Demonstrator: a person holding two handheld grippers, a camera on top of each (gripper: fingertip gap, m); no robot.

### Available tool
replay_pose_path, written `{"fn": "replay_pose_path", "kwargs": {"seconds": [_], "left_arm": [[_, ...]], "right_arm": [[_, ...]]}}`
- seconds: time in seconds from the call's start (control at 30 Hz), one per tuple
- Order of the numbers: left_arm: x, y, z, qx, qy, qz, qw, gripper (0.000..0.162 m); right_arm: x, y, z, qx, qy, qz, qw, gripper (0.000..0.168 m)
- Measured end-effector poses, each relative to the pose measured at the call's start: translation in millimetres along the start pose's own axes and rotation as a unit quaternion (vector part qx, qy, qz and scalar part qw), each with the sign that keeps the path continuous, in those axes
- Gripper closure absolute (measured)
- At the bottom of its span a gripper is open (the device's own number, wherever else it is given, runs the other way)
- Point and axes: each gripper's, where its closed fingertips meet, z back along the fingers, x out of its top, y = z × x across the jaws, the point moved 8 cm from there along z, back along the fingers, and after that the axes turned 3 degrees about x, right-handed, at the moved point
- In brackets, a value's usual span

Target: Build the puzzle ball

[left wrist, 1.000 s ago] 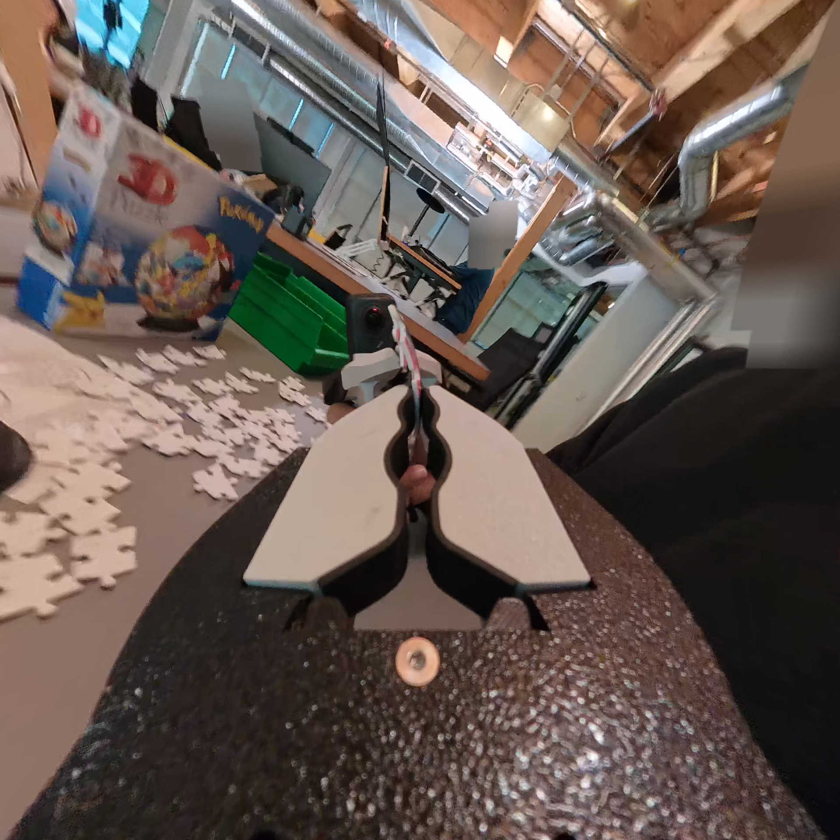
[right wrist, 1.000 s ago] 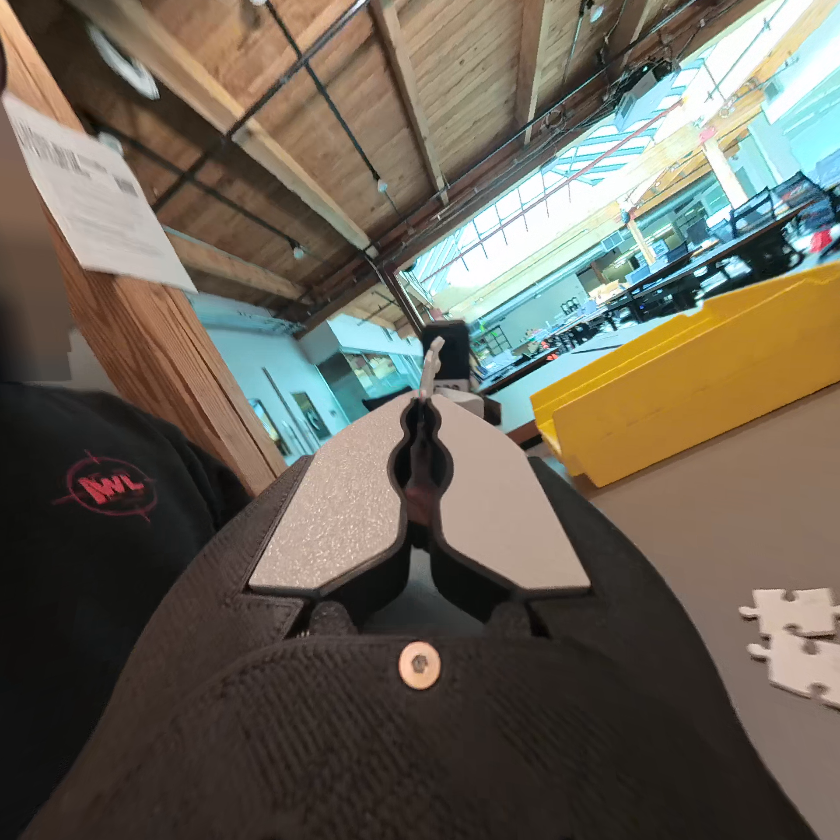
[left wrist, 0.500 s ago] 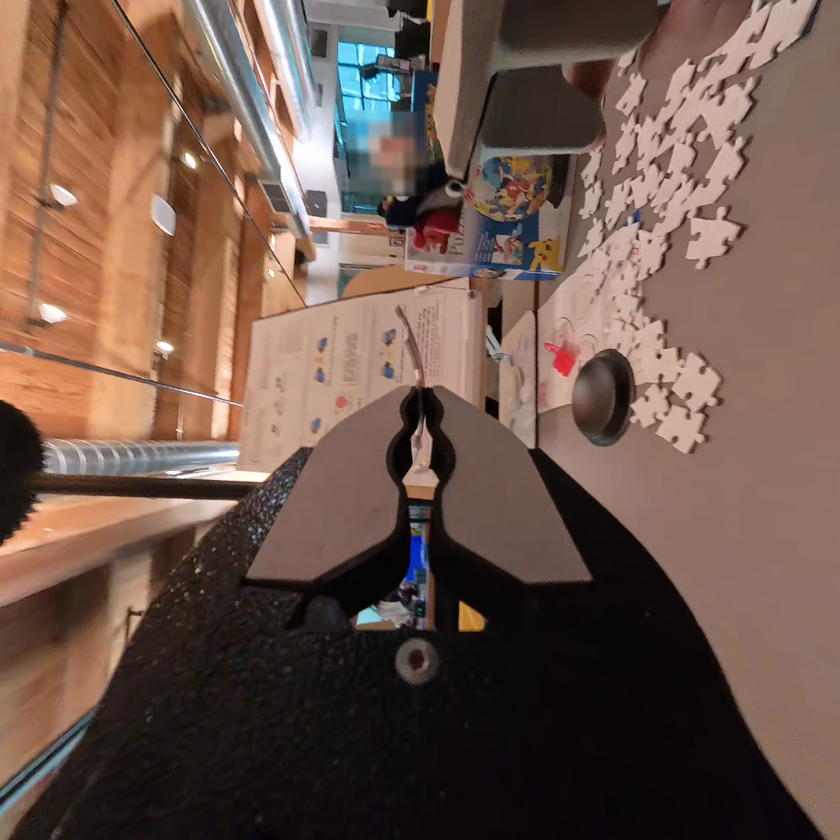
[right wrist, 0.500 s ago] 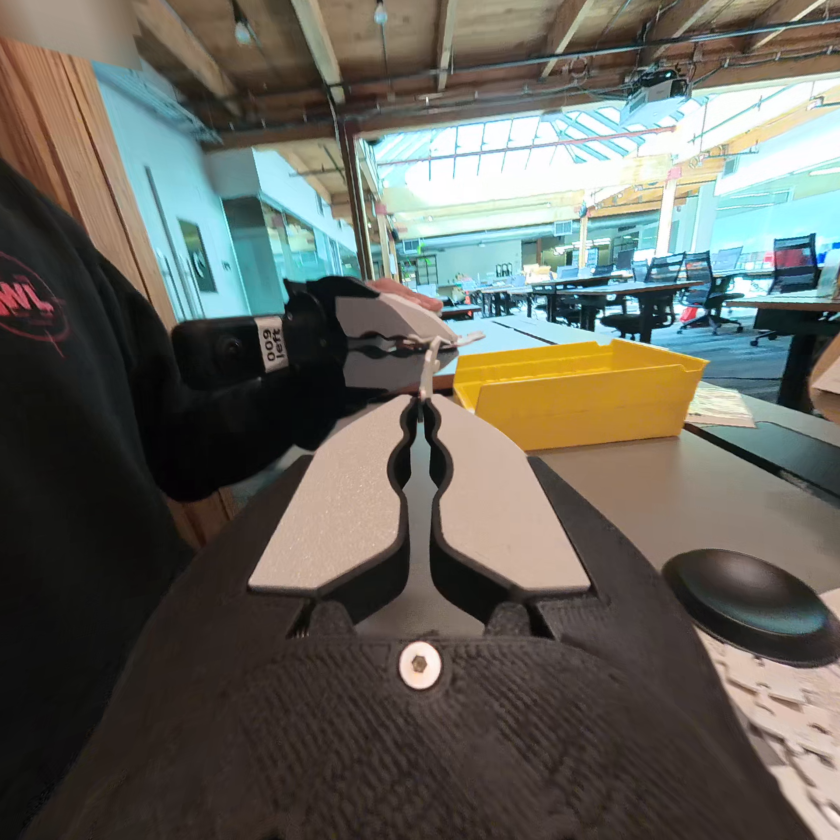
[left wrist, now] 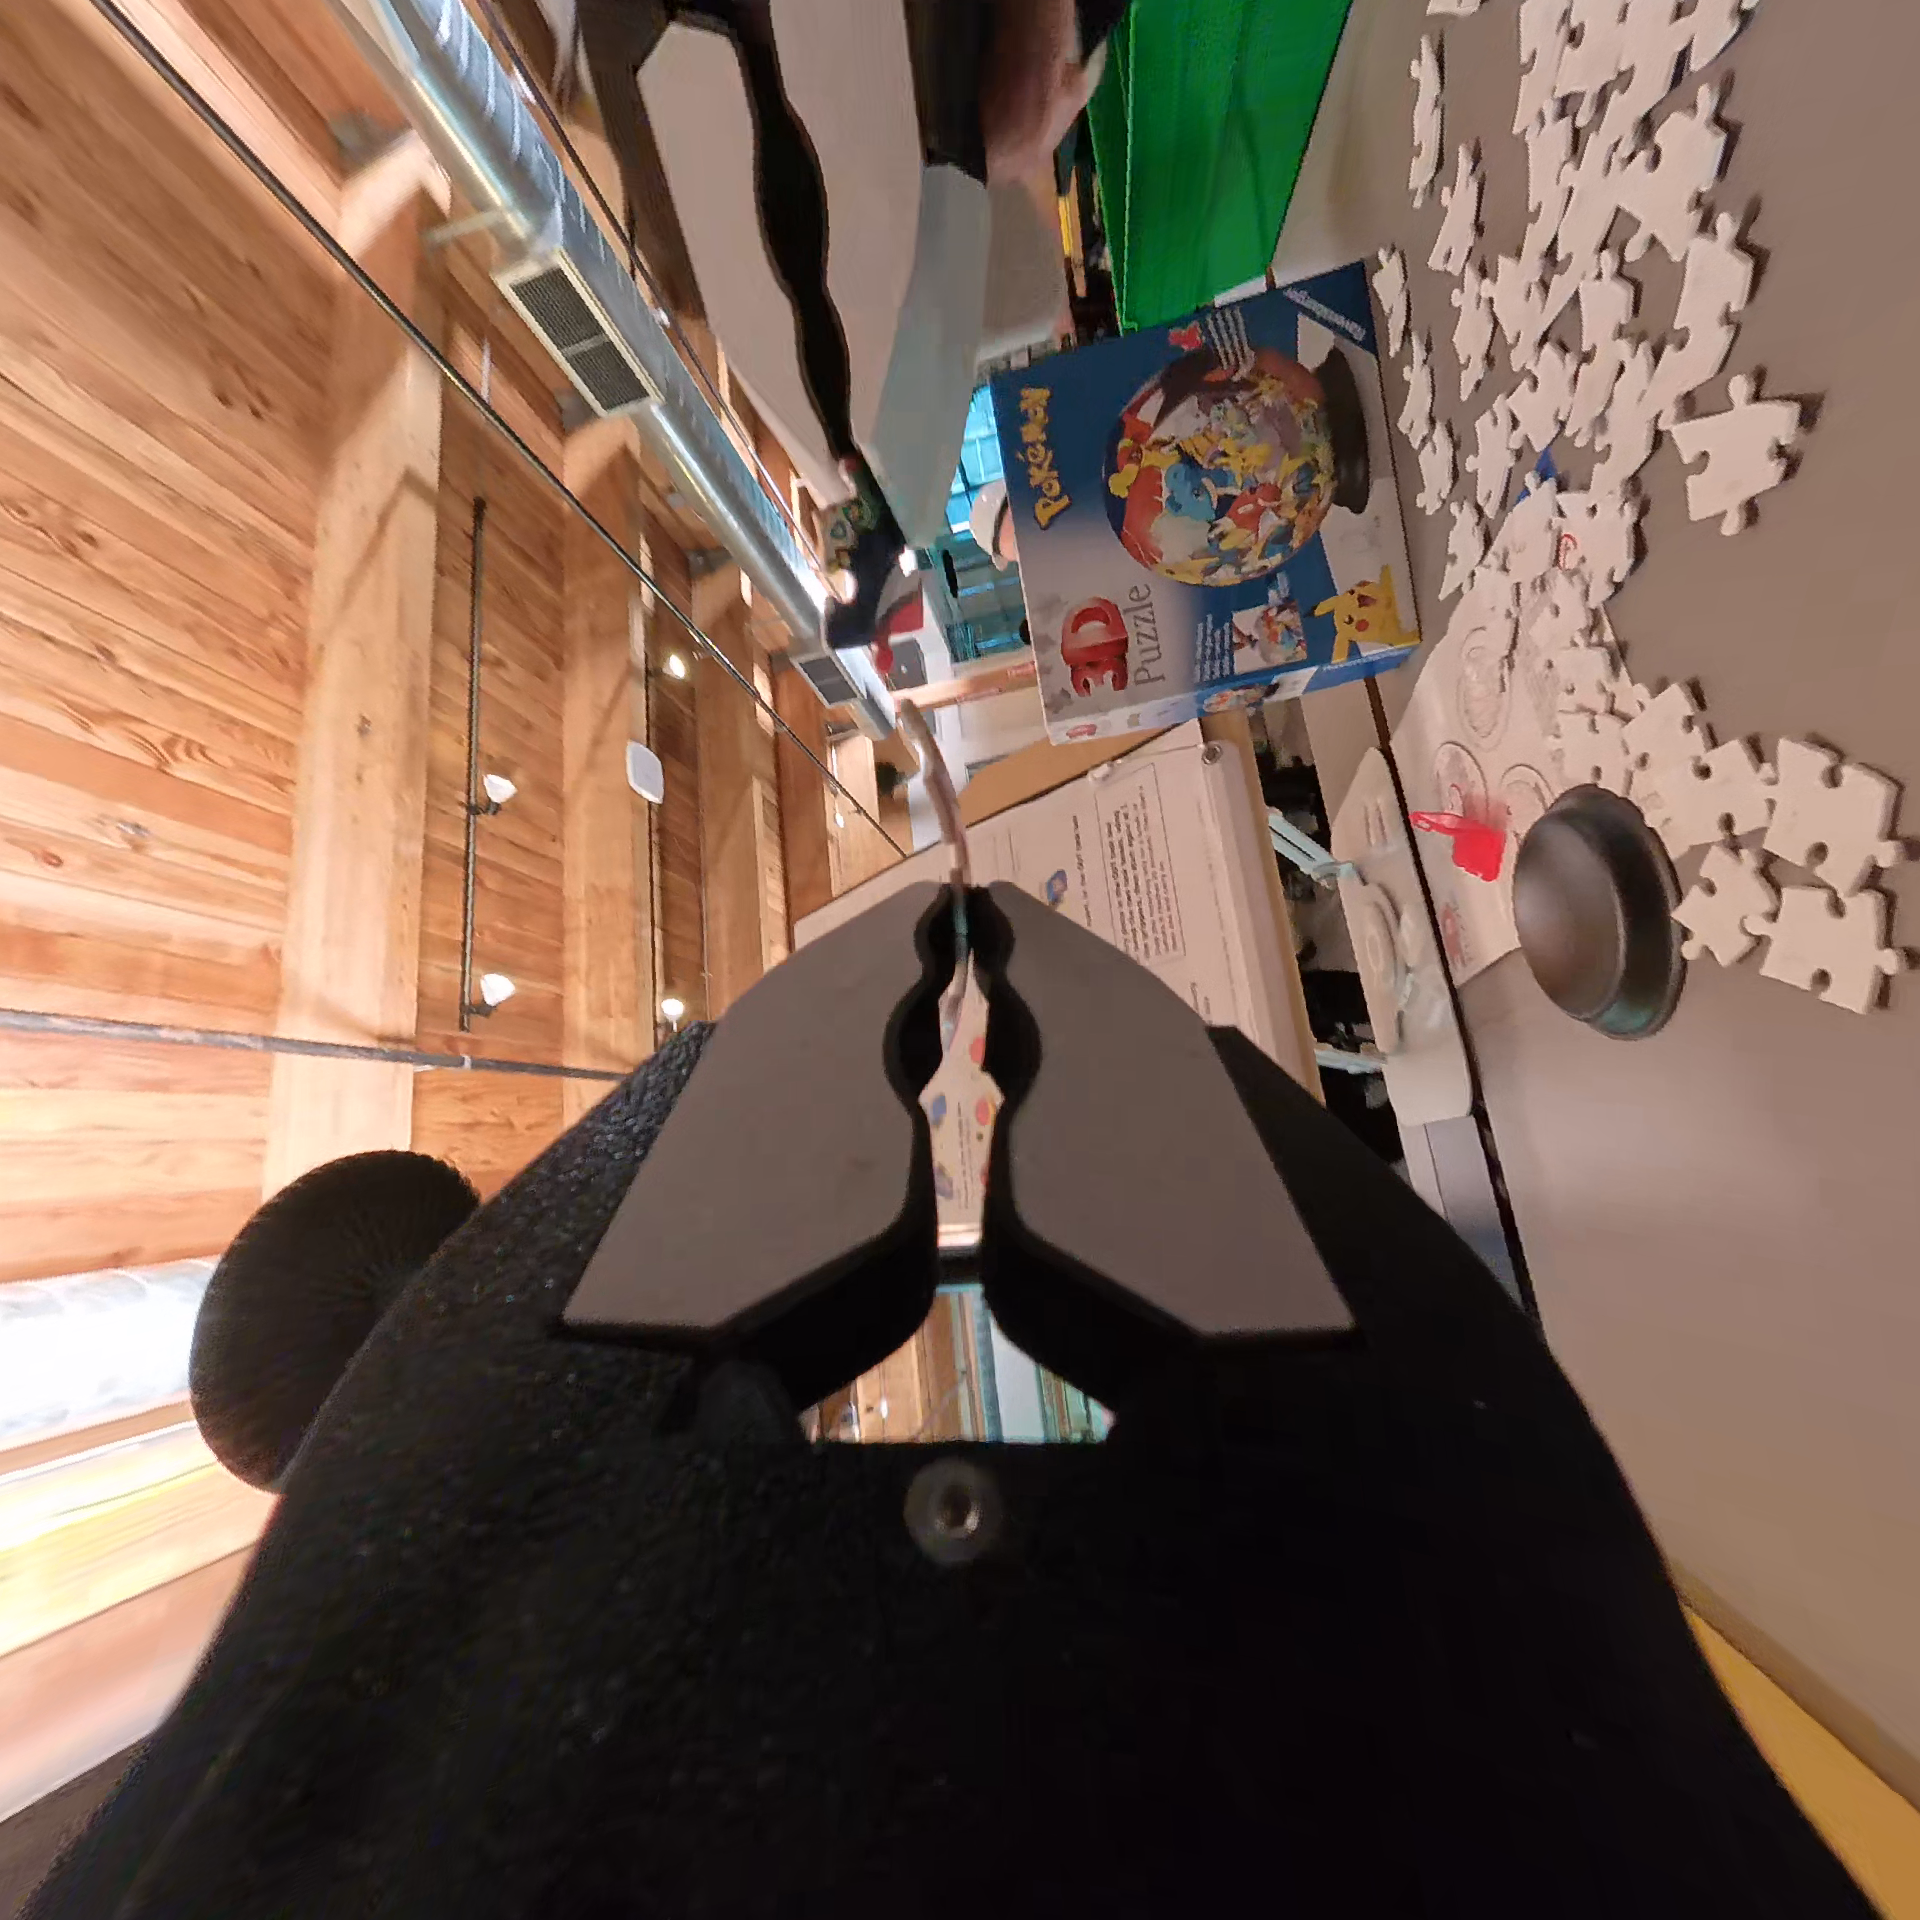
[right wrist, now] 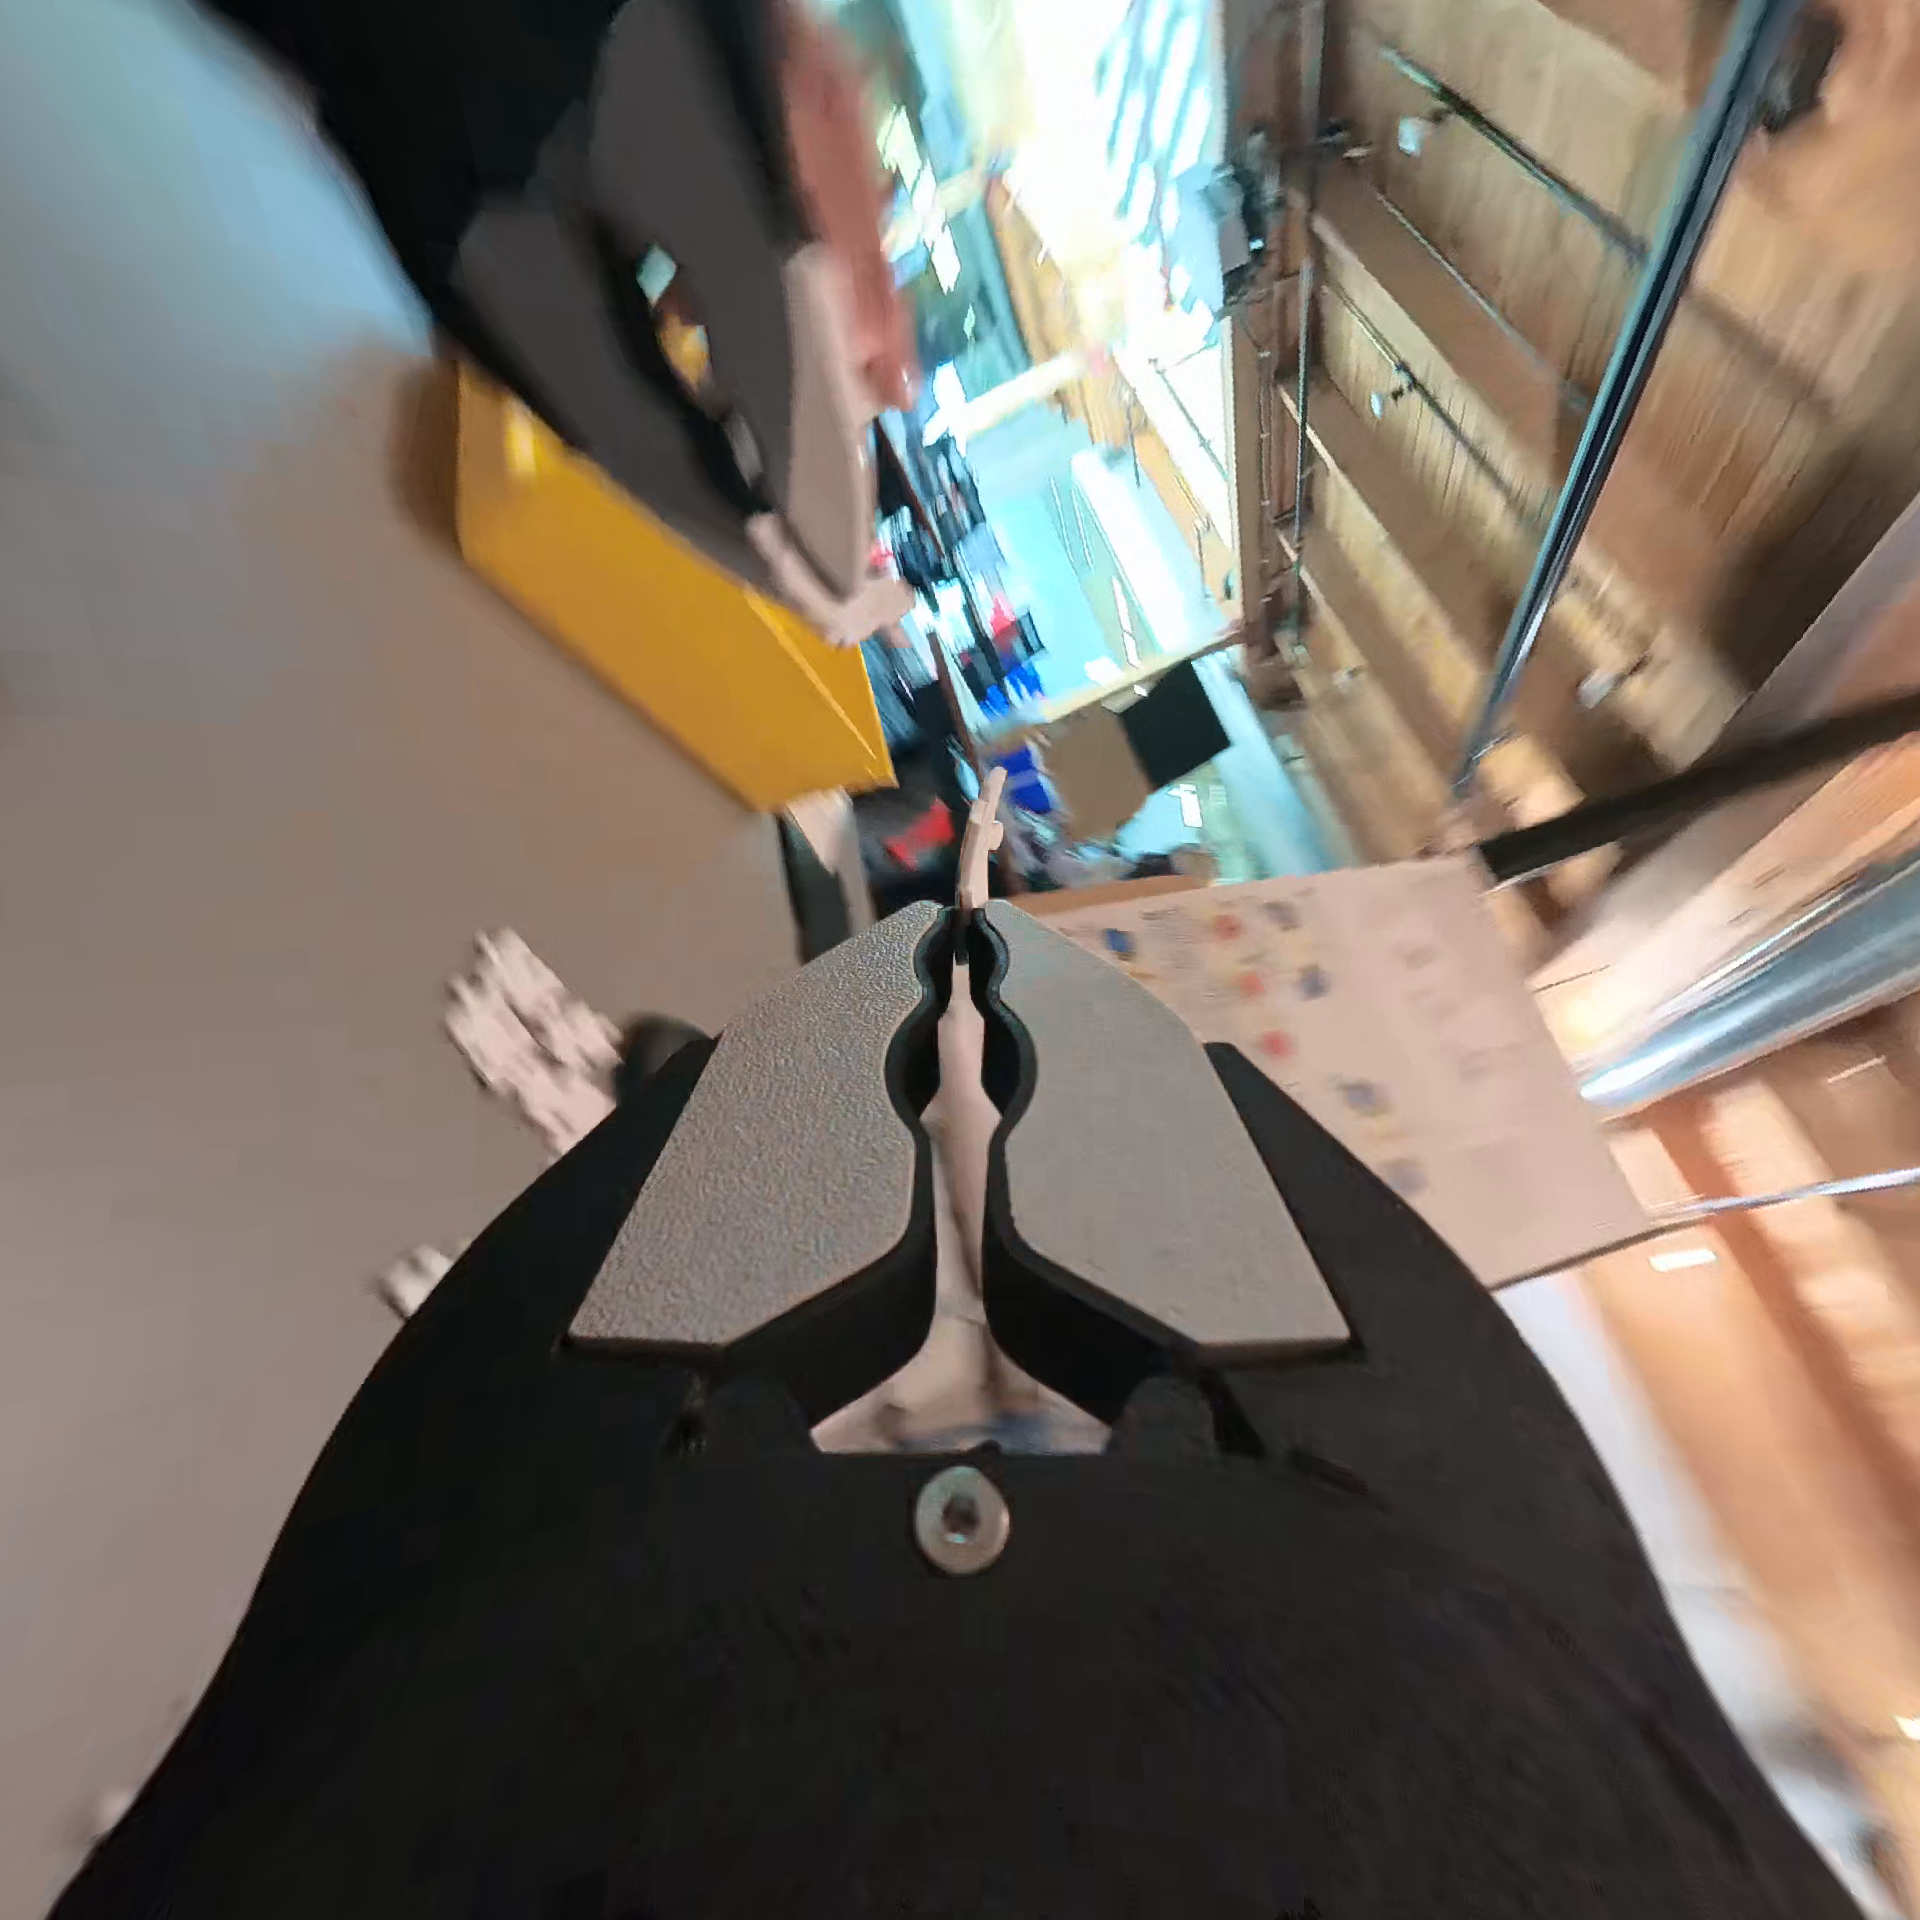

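A curved puzzle piece (left wrist: 940,795) is being clamped edge-on between the closed jaws of the left gripper (left wrist: 961,899). A white puzzle piece (right wrist: 980,847) is likewise being pinched by the right gripper (right wrist: 964,920), jaws together on it. Loose white pieces (left wrist: 1621,312) are being left scattered on the grey table (left wrist: 1787,1195), beside the dark round stand (left wrist: 1595,925) and near the puzzle box (left wrist: 1210,499). The right wrist view is blurred.

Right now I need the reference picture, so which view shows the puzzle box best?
The left wrist view: the puzzle box stands sharp on the table, printed front facing the camera. The right wrist view is motion-blurred and shows no box.
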Motion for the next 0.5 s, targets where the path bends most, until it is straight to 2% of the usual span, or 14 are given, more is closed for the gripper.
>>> {"fn": "replay_pose_path", "kwargs": {"seconds": [0.07,0.2,0.5], "left_arm": [[2,1,-1,0.010,-0.025,0.000,1.000,0.160],[2,2,-3,0.022,-0.074,-0.011,0.997,0.161],[-4,5,-5,0.006,-0.155,-0.049,0.987,0.161]], "right_arm": [[5,0,-1,0.004,0.015,0.072,0.997,0.166],[14,0,-1,0.003,0.003,0.160,0.987,0.166],[20,13,-1,0.059,-0.051,0.250,0.965,0.166]]}}
